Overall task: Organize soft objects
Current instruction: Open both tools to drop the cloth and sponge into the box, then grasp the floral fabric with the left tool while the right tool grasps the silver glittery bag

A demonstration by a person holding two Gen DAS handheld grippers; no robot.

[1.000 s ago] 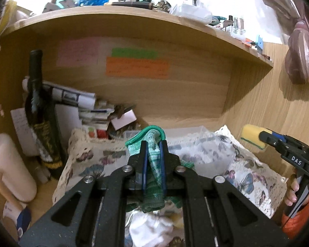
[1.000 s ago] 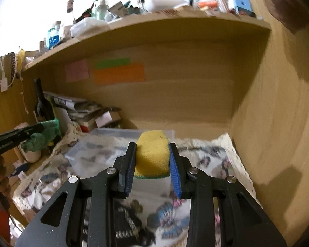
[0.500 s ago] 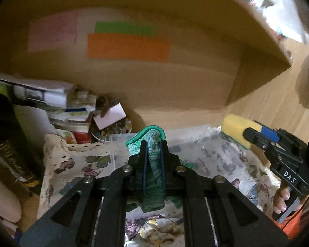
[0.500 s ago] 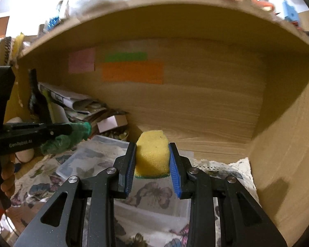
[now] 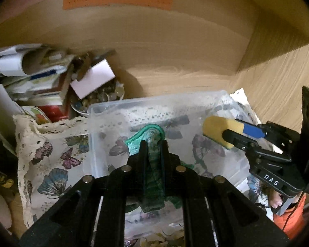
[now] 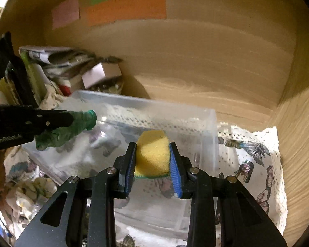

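Note:
My left gripper (image 5: pixel 153 144) is shut on a green cloth (image 5: pixel 148 135) and holds it over the clear plastic bin (image 5: pixel 105 108). My right gripper (image 6: pixel 152 150) is shut on a yellow sponge (image 6: pixel 152 152) with a green underside, over the same bin (image 6: pixel 213 119). In the left wrist view the right gripper (image 5: pixel 218 131) with the sponge (image 5: pixel 214 126) is at the right, above the bin. In the right wrist view the left gripper (image 6: pixel 80 119) with the cloth (image 6: pixel 61 132) is at the left, over the bin's left side.
The bin sits on a butterfly-print lace cloth (image 5: pixel 51 158) inside a wooden shelf recess. A pile of papers, boxes and a bowl of small items (image 5: pixel 51 82) stands at the back left. The wooden side wall (image 6: pixel 298 144) is close on the right. Coloured notes (image 6: pixel 125 8) are on the back wall.
Both grippers have moved forward and down into the shelf recess, now over the clear bin. Each still holds its object.

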